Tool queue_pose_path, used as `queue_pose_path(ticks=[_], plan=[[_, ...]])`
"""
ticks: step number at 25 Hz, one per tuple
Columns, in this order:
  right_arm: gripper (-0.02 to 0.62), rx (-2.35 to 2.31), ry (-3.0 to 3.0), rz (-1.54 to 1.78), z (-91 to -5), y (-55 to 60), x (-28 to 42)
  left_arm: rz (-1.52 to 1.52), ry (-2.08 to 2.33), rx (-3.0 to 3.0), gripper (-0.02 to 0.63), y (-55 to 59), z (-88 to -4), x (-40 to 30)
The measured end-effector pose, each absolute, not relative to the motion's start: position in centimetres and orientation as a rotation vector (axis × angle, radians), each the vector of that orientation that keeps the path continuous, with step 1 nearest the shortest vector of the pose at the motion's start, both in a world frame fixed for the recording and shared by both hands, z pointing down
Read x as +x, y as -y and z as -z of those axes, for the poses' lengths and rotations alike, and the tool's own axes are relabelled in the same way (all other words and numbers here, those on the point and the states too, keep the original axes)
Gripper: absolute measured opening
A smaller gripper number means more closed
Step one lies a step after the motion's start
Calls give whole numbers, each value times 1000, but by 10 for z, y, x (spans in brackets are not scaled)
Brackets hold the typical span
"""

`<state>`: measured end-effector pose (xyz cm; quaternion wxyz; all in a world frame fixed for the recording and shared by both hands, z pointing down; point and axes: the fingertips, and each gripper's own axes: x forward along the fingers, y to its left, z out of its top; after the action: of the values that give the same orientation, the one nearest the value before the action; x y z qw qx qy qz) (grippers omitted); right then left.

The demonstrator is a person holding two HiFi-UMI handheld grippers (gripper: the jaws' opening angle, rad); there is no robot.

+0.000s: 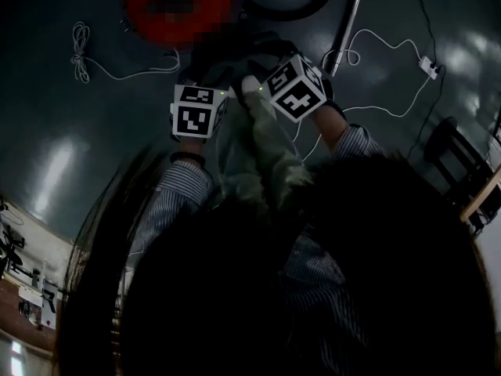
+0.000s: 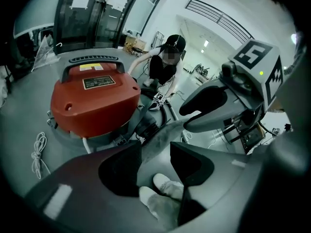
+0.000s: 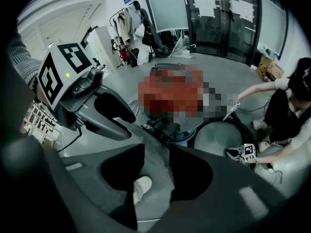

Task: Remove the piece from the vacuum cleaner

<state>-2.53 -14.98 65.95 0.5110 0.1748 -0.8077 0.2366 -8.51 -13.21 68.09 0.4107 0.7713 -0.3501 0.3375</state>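
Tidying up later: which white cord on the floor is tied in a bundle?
The white cord left of the red vacuum cleaner; the other white cable trails loose on the right.

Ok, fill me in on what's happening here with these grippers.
A person stands over a red drum-shaped vacuum cleaner on the dark grey floor, holding the left gripper and right gripper side by side, pointed at it. Both pairs of jaws stand apart and grip nothing, so no piece is being pulled at this moment. A second person in black crouches beyond the vacuum cleaner, near a black hose.
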Motion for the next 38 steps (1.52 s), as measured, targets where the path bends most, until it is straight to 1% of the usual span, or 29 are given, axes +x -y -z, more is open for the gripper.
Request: queue_pose_path(ticks=[5,11,18,22,30,31,38], plan=[[150,395,1933,-577,-678,154,-28,-957,856,1948,196,134,-701,-88],[150,303,1871,-462,-701,147,-21,-1024,823,1976,195,138,-715,-85],[94,304,1860,-462,-709,152,-20,-1054,781,1983,174,137,-725,-80],[49,308,1866,-498,-709,151,-21,-1082,761,1973,149,136,-728,-78],[40,316,1863,-525,-708,149,-22,-1088,739,1899,75,134,-729,-79],[38,317,1864,-528,-707,149,-22,-1082,741,1892,40,134,-728,-78],[34,312,1870,-530,-700,148,-21,-1063,743,1881,26,128,-720,-76]])
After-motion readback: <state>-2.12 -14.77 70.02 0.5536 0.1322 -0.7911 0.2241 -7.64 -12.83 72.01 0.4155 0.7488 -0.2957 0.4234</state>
